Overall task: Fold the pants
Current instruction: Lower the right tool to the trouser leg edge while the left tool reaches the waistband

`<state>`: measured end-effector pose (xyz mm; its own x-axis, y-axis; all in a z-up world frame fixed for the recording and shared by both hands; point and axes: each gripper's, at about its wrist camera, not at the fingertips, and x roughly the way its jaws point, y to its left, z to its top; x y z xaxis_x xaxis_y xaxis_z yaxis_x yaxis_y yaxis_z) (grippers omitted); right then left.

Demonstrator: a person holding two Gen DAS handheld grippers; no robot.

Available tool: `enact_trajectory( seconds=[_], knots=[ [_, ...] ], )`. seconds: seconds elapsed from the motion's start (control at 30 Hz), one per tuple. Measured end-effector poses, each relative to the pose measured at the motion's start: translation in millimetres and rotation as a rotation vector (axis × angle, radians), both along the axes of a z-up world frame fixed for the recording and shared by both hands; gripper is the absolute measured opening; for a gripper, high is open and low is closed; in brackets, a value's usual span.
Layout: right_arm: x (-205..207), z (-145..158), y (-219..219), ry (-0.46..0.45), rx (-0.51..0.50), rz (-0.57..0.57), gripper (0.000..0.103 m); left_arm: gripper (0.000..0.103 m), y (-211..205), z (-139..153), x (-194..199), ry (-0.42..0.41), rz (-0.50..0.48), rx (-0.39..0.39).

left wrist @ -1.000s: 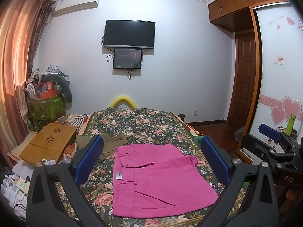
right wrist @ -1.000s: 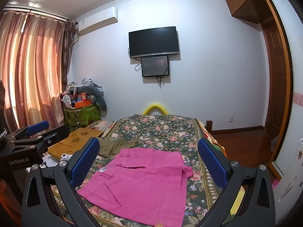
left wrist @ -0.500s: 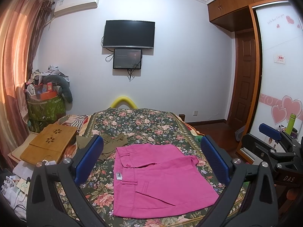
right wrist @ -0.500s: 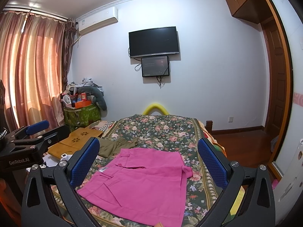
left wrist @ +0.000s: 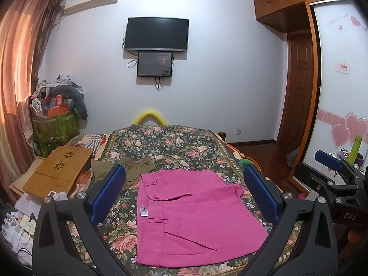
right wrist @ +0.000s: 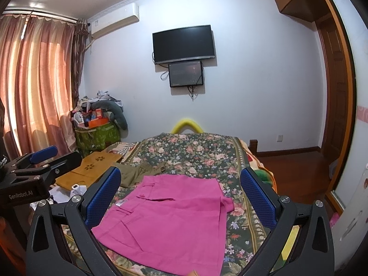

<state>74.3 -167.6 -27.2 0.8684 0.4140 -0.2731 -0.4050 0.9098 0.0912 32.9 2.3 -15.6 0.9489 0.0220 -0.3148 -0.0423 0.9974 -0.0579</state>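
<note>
Pink pants (left wrist: 191,216) lying folded on floral bedspread (left wrist: 170,147), near edge cropping out of frame. Left gripper (left wrist: 184,191) and right gripper (right wrist: 181,193) hovering above, jaws spread wide, gripping nothing. Olive garment (left wrist: 135,168) partly hiding behind a finger.

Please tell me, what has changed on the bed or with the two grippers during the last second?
Nothing visibly changed. The pink pants lie folded flat on the bed as before, and the left gripper and right gripper stay above them, jaws wide open and empty.
</note>
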Motion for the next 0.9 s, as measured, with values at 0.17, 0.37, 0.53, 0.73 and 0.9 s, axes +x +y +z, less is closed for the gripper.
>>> enact_trajectory(
  seconds=[0.17,0.37,0.53,0.73,0.9],
  knots=[
    [25.1,-19.4,0.0,0.047,-0.026,-0.018,0.103,0.103,8.2,-13.6,35.5,0.075,-0.001,-0.001],
    [68.4,-45.7,-5.4,0.149,-0.048,-0.047,0.103,0.103,28.1,-44.5,93.8,0.214,0.001,-0.035],
    [98.3,-68.7,-13.2,0.229,-0.091,-0.077,0.103,0.103,51.5,-81.0,142.8,0.341,0.022,-0.062],
    [130.5,-102.3,-20.8,0.348,-0.150,-0.080,0.103,0.090,74.8,-133.3,190.0,0.502,0.044,-0.037],
    [156.1,-126.1,-25.5,0.465,-0.154,-0.035,0.089,0.076,86.3,-170.5,214.3,0.643,0.020,-0.047]
  ],
)
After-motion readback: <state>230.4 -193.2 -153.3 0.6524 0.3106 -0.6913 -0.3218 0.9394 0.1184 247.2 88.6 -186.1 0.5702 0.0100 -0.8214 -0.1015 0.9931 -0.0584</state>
